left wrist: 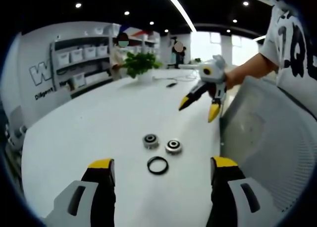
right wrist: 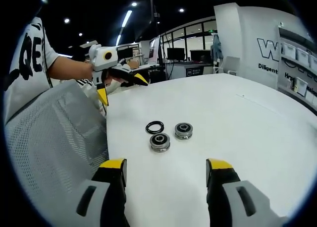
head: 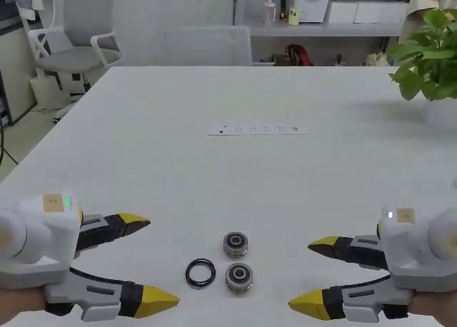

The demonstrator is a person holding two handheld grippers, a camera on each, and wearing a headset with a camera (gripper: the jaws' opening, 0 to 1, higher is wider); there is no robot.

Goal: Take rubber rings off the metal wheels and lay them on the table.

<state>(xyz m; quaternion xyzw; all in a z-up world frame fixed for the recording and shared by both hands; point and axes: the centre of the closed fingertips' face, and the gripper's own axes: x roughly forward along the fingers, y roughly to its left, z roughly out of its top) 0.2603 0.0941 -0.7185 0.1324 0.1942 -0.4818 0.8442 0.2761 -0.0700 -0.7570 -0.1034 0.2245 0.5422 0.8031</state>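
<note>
Nothing grabbed right now; the left hand-held gripper [head: 153,260] and right hand-held gripper [head: 308,275] are both spread wide and empty, hovering low on either side of the parts, I'd guess so either one can go in; one black rubber ring [head: 201,273] lies flat on the counter [head: 228,170], just beside the nearer metal wheel [head: 238,277]; the farther wheel [head: 235,244] sits close behind that one; too small to tell if either wheel has a ring on.

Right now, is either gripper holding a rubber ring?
No, the left gripper and the right gripper are both open and empty, and the loose rubber ring lies on the table between them.
</note>
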